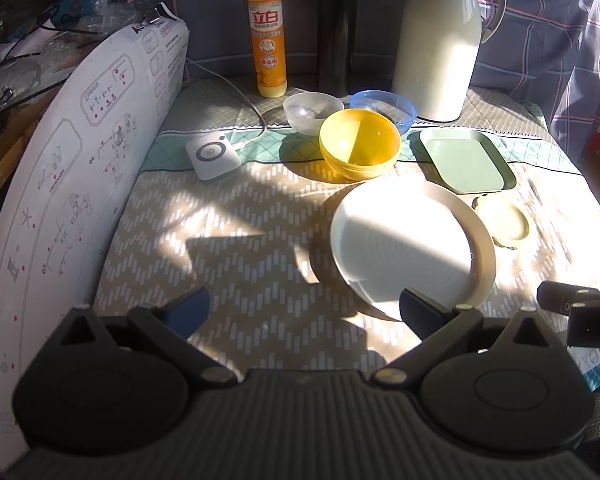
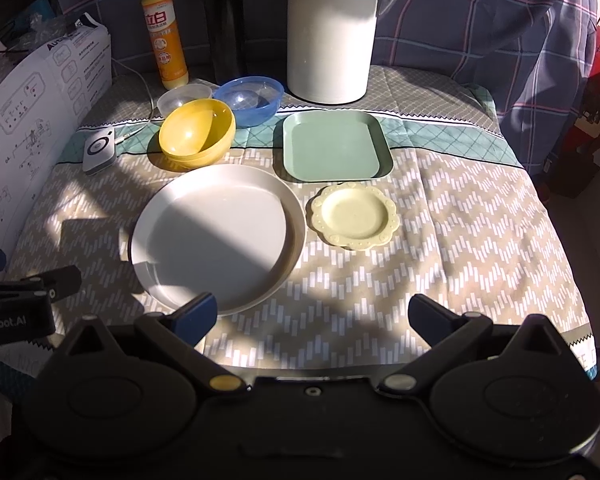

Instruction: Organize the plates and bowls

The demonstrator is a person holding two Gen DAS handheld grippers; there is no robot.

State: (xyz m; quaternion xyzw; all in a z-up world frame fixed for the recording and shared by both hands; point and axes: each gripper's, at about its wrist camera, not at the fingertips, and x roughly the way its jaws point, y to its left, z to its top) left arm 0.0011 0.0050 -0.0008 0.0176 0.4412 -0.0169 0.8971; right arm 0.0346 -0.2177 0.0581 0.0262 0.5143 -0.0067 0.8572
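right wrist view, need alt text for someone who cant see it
An open right gripper hovers over a patterned cloth holding a large white plate, small scalloped yellow plate, green tray and yellow bowl.

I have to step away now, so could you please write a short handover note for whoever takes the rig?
Left gripper: open, empty, low over the cloth by the white plate.
Right gripper: open, empty, near that plate's front rim.
Yellow bowl, clear bowl and blue bowl cluster behind the plate; green tray and small scalloped plate lie to its right.
Done: nothing stacked.
Left: group plates and bowls.
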